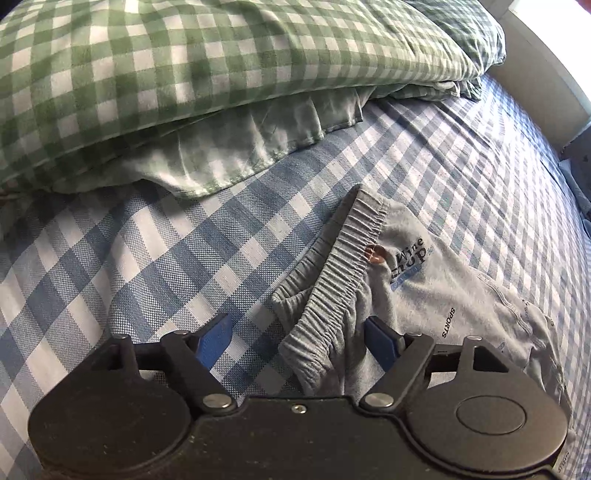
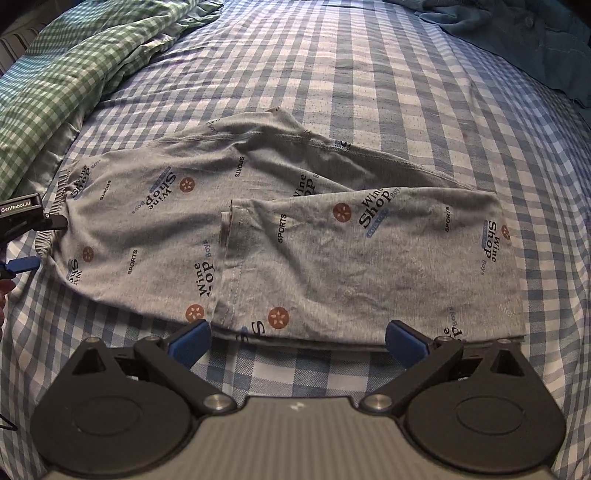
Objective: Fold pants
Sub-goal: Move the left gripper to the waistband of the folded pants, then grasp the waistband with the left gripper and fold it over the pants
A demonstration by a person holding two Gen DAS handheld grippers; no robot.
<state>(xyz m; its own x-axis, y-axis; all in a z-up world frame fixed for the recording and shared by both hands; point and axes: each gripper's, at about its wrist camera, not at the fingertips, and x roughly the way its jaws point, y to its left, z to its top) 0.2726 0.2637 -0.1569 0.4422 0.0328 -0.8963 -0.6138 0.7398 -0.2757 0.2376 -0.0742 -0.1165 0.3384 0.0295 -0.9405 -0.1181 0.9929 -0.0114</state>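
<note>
Grey printed pants (image 2: 332, 258) lie flat on the blue checked bed sheet (image 2: 369, 74), one leg end folded back over the middle. Their elastic waistband (image 1: 332, 280) runs up from between the blue pads of my left gripper (image 1: 297, 338). That gripper is open: its left pad rests over bare sheet and its right pad (image 1: 380, 339) sits beside the grey fabric. In the right wrist view the left gripper (image 2: 22, 236) shows at the waistband end, far left. My right gripper (image 2: 297, 341) is open above the near long edge of the pants, holding nothing.
A green checked pillow and duvet (image 1: 184, 74) are piled just beyond the waistband, and they also show in the right wrist view as the green checked bedding (image 2: 48, 81). A teal garment (image 2: 517, 33) lies at the far right corner. A pale wall (image 1: 535, 55) borders the bed.
</note>
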